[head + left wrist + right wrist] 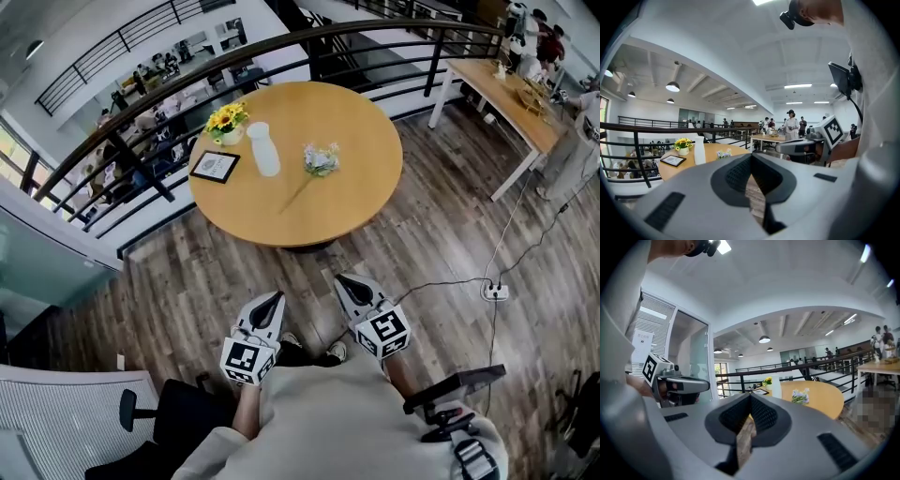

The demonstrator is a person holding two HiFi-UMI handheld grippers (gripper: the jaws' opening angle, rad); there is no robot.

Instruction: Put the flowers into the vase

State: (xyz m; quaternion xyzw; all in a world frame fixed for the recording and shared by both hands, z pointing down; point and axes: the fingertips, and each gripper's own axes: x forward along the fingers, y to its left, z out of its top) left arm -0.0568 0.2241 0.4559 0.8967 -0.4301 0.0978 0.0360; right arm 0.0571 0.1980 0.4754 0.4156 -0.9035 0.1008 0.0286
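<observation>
Hovering short of the table (pixel 349 208), left gripper (pixel 275 298) fully closed, empty, right gripper (pixel 345 279) fully closed, empty

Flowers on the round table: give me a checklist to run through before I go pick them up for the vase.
1. Flowers lying loose on the round table, stem unobstructed: ok.
2. White vase upright, nothing sticking out of it: ok.
3. Right gripper open for a grasp: not ok, jaws together, empty.
4. Left gripper empty: ok, jaws together.
5. Grippers at the table: not ok, both short of its edge.
6. Water in the vase: cannot tell.
</observation>
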